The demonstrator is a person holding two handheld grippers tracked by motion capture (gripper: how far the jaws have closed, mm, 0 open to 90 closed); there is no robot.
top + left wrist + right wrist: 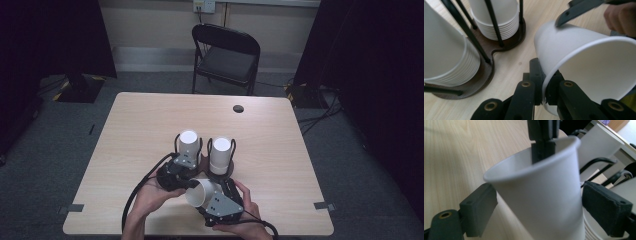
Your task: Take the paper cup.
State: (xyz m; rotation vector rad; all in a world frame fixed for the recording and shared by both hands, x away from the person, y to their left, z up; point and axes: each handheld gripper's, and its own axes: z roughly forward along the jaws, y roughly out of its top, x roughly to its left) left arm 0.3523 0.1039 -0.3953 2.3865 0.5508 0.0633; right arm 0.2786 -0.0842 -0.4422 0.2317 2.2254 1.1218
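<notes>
Pinching empty paper cup (584, 62) rim: left gripper (543, 96); right gripper (534, 217) open around it.

Matt white paper cup (584, 62), dark wooden holder base (486, 72), pale smooth wood-grain table (150, 125).

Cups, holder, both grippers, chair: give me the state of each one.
Loose paper cup: tipped on its side, held off the table.
Left gripper: jaws pinched on the cup's rim.
Right gripper: jaws open, either side of the cup body.
Cup stacks: upside down in the holder.
Folding chair: unfolded, empty.
</notes>
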